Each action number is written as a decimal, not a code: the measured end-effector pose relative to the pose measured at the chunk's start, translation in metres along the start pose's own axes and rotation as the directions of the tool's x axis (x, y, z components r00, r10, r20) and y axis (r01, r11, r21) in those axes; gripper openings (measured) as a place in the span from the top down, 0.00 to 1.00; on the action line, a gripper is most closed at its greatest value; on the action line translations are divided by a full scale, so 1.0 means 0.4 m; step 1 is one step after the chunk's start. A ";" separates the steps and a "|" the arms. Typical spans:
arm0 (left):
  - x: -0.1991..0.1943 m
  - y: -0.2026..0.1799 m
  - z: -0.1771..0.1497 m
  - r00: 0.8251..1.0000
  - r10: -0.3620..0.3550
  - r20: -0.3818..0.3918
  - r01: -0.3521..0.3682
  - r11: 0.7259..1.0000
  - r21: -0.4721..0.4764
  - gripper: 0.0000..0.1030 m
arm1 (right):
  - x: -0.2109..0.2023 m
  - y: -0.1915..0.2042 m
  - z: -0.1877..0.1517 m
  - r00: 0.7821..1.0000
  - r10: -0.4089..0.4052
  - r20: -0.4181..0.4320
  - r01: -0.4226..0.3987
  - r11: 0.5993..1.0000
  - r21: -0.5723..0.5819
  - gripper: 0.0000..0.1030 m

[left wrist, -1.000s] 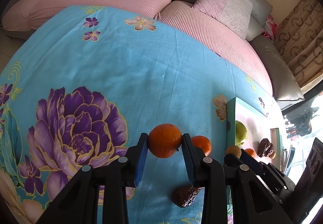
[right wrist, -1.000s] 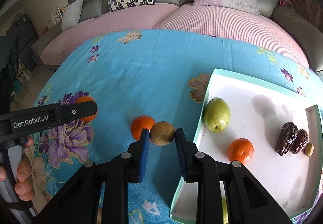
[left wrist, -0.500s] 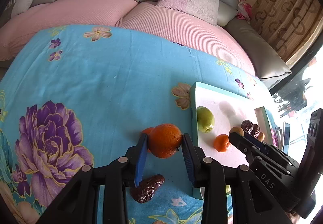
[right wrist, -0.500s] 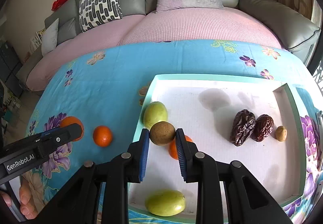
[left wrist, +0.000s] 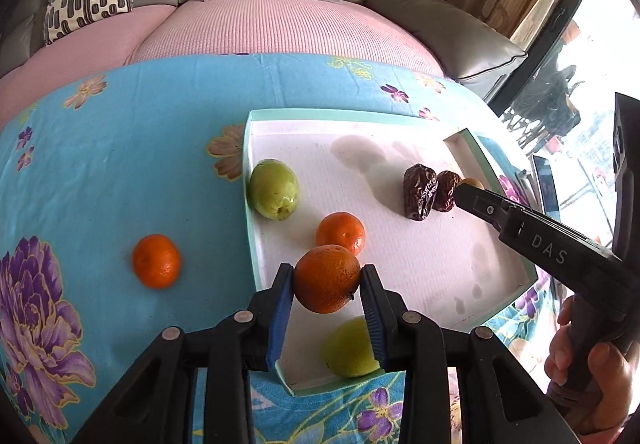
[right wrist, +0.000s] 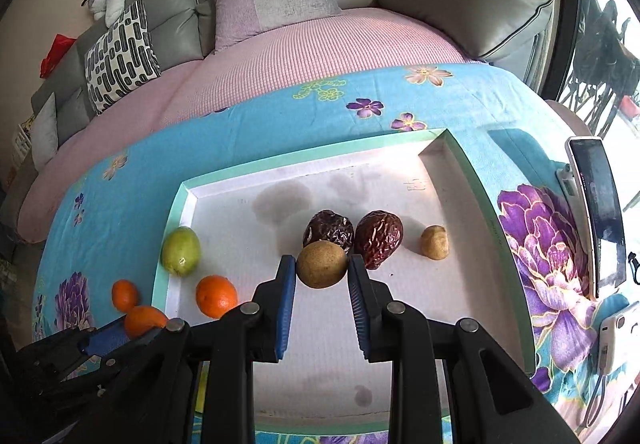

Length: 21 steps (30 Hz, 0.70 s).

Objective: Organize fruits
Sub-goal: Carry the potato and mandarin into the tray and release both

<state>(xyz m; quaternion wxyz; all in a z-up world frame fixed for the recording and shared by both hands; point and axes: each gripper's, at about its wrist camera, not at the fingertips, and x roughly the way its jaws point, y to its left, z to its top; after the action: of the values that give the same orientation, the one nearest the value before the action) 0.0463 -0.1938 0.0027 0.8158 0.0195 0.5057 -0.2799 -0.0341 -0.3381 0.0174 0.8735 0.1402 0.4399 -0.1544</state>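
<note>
A: Step in hand: carry-in. Left gripper (left wrist: 326,280) clamped on an orange (left wrist: 327,278), held above the tray (left wrist: 251,244) near its 7 o'clock corner. Right gripper (right wrist: 322,270) clamped on a brown round fruit (right wrist: 322,264), over tray centre, just before the dates (right wrist: 352,234).

B: Next move, judged: lower each beside its kind, then spread fingers. Brown fruit toward its small twin (right wrist: 435,242) at 2 o'clock; orange toward the one in the tray (left wrist: 341,233).

A: Count: oranges three, one loose on the floral cloth (left wrist: 157,261) at 9 o'clock. Green fruits (left wrist: 274,194) two. Dates two. Brown fruits two.
</note>
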 end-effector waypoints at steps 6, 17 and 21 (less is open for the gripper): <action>0.052 0.003 -0.013 0.999 0.010 -0.053 -0.010 1.000 -0.007 0.65 | 0.056 0.005 -0.018 0.997 -0.003 -0.075 0.002 1.000 -0.012 0.73; 0.086 0.012 -0.026 0.996 0.021 -0.092 -0.023 1.000 -0.016 0.65 | 0.118 0.004 -0.039 0.987 -0.025 -0.157 0.023 1.000 -0.020 0.73; 0.087 0.014 -0.023 0.996 0.020 -0.092 -0.022 0.999 -0.023 0.65 | 0.116 0.008 -0.037 0.987 -0.032 -0.155 0.028 0.999 -0.028 0.72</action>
<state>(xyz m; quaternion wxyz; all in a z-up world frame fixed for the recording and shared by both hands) 0.0529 -0.2014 -0.0322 0.7947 0.0281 0.5459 -0.2640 -0.0174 -0.3364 -0.0285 0.8358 0.1339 0.5108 -0.1502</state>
